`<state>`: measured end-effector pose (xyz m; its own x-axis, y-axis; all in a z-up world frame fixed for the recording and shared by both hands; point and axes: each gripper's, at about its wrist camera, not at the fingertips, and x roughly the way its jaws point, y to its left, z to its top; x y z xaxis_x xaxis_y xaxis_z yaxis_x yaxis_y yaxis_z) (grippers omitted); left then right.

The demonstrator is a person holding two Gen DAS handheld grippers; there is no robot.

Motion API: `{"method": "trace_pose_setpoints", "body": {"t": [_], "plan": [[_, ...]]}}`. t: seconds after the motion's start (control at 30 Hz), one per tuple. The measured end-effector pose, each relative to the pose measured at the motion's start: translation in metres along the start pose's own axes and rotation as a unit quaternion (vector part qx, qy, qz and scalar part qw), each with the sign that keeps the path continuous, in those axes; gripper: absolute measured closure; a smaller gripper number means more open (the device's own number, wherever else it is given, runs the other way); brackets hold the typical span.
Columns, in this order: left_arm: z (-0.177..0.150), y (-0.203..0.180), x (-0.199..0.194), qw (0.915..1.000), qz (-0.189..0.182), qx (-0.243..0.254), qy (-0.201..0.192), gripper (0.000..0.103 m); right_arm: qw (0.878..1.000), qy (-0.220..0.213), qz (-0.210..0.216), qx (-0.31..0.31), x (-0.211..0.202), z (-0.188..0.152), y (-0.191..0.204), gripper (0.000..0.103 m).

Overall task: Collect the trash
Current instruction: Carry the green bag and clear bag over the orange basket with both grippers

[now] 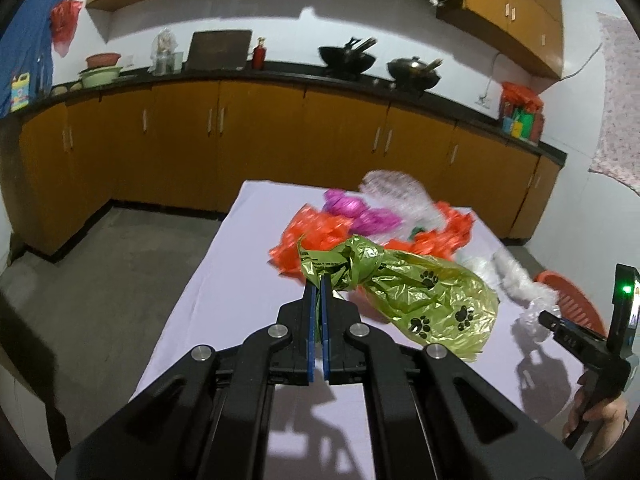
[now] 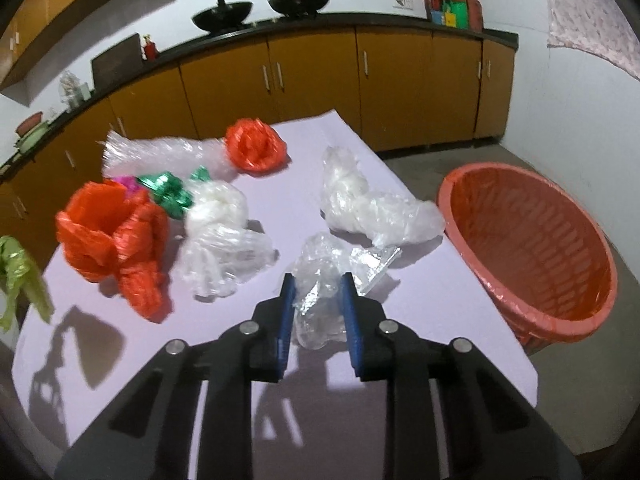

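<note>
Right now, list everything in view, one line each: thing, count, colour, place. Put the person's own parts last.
green bag: one, green with black paw prints, held up over the table.
orange bags: at least two, orange, one crumpled at table left, one balled at the far edge.
clear wrappers: several, transparent or whitish, spread across the table middle.
clear wrapper in the right tool: one, transparent, near table edge.
foil scraps: green and magenta, among the far pile.
table: one, pale lilac cover.
basket: one, orange-red, right of the table, empty.
woks: two, black, on the counter.
left tool: shut on the green bag.
right tool: pads against the clear wrapper.
hand: one, holding the right tool's handle.
</note>
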<state>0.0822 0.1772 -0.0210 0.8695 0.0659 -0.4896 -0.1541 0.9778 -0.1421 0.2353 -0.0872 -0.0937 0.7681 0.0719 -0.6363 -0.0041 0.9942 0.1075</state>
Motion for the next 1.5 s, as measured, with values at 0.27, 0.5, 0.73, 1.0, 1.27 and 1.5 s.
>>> {"method": "trace_pose_setpoints", "body": {"t": [0.27, 0.5, 0.73, 1.0, 1.27, 1.5], "plan": [[0.018, -0.046, 0.0, 0.9987, -0.044, 0.014, -0.021, 0.101, 0.999, -0.047, 0.006, 0.002, -0.042, 0.014, -0.013, 0.079], [0.026, -0.095, 0.019, 0.9957, -0.089, 0.021, -0.02, 0.101, 0.996, -0.081, -0.044, 0.008, -0.065, 0.026, -0.053, 0.079], [0.03, -0.159, 0.035, 0.9882, -0.146, 0.041, -0.022, 0.101, 0.99, -0.095, -0.103, 0.025, -0.074, 0.031, -0.107, 0.079], [0.028, -0.238, 0.058, 0.9754, -0.207, 0.074, -0.012, 0.101, 0.984, -0.094, -0.143, 0.047, -0.069, 0.035, -0.159, 0.079], [0.02, -0.295, 0.077, 0.9638, -0.248, 0.098, 0.004, 0.101, 0.981, -0.096, -0.156, 0.059, -0.057, 0.045, -0.192, 0.079], [0.01, -0.329, 0.102, 0.9572, -0.265, 0.112, 0.034, 0.101, 0.981, -0.095, -0.159, 0.063, -0.044, 0.049, -0.208, 0.079]]}}
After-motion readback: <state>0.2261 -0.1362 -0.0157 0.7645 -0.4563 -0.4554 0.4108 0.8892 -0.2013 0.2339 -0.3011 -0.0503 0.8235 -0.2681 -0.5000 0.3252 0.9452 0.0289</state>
